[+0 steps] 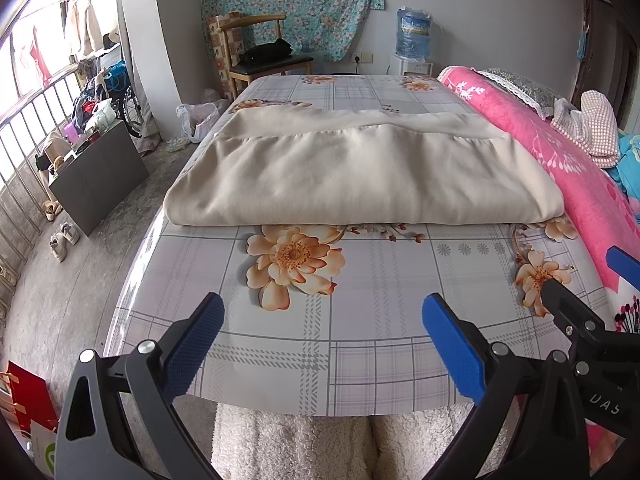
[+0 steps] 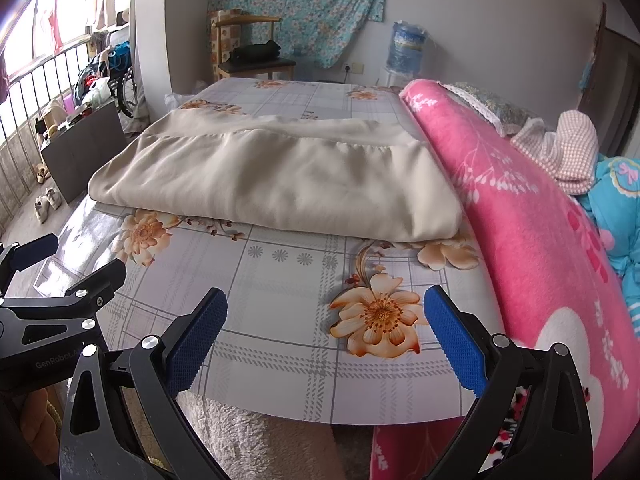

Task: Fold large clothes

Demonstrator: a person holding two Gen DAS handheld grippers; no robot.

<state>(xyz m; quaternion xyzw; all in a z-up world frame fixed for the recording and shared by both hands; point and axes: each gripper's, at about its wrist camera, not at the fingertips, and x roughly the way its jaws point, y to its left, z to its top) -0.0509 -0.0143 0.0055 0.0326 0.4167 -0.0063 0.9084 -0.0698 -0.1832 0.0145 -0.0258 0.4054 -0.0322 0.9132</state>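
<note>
- Left gripper: jaws spread wide, holding nothing, poised over the near edge of the bed.
- Right gripper: likewise gaping and empty, just beside the left one, nearer the pink blanket.
- Garment: beige, large, folded into a broad slab, lying flat mid-bed, apart from both grippers; its right end touches or nearly touches the blanket.
- Sheet: glossy, floral, plaid.
- Risk: thick, soft layers; a shallow pinch would likely take only the top ply, so the fold opens on lifting.
- Risk: the slick sheet may let the whole slab slide instead of folding.
- Risk: the right gripper could snag the blanket edge.
</note>
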